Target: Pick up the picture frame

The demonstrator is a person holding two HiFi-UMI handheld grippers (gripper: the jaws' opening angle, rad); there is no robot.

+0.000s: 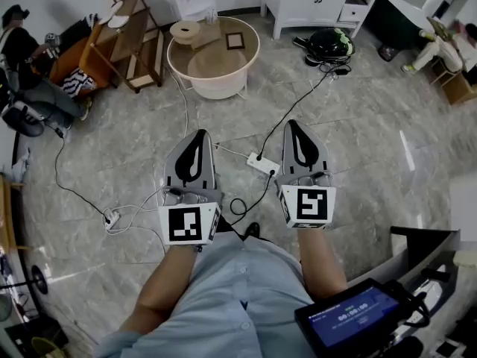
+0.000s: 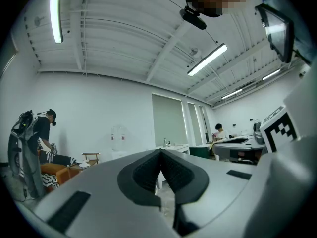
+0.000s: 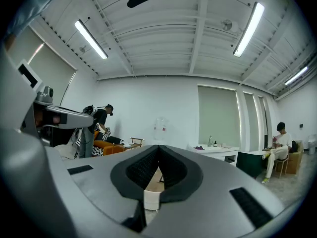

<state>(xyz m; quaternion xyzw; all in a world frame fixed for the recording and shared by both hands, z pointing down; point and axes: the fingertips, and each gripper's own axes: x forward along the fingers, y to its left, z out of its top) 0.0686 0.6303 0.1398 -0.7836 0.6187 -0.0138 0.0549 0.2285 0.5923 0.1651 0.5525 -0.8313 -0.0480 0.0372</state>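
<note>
The picture frame (image 1: 235, 40) sits on the round counter (image 1: 223, 86), well ahead of both tongs. It looks nearly square, so its long axis cannot be told. The left tongs (image 1: 199, 134) and right tongs (image 1: 293, 124) are pressed closed and empty, with their tips aimed toward the counter.

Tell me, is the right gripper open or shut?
Shut: the right gripper has its fingers touching at the tips, nothing between them. The frame sits away on the table.
</note>
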